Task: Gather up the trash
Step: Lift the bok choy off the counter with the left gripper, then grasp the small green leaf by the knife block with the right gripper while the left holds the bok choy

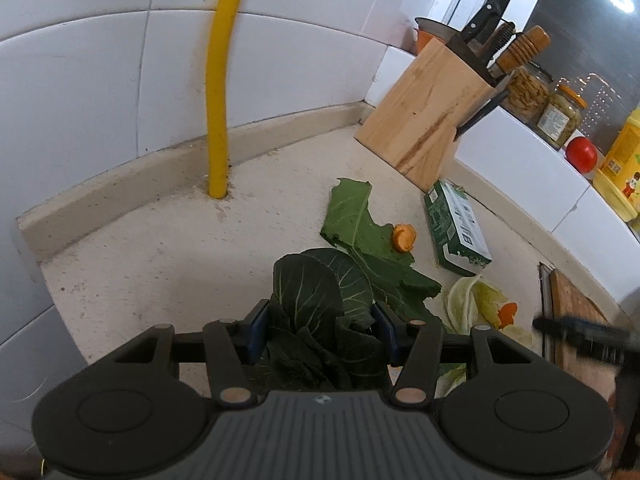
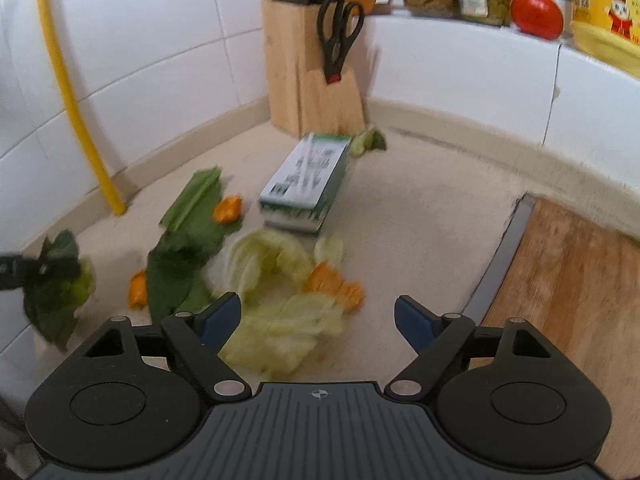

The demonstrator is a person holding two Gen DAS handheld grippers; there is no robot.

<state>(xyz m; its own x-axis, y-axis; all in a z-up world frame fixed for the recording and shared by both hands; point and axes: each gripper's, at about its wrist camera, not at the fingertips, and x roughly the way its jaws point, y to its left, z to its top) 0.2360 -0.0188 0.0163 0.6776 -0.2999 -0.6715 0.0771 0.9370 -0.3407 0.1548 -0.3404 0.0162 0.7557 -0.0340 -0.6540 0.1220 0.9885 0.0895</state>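
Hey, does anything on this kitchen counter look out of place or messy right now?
Yes. Vegetable scraps are strewn over the counter: dark green leaves, pale cabbage pieces and orange peel bits. A green and white carton lies on its side near the knife block.

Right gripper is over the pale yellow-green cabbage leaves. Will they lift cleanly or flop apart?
Probably floppy: the pale yellow-green cabbage leaves lie thin and crumpled on the beige countertop. They look like separate overlapping pieces, so some may stay behind. The orange peel scraps on them could slide off.
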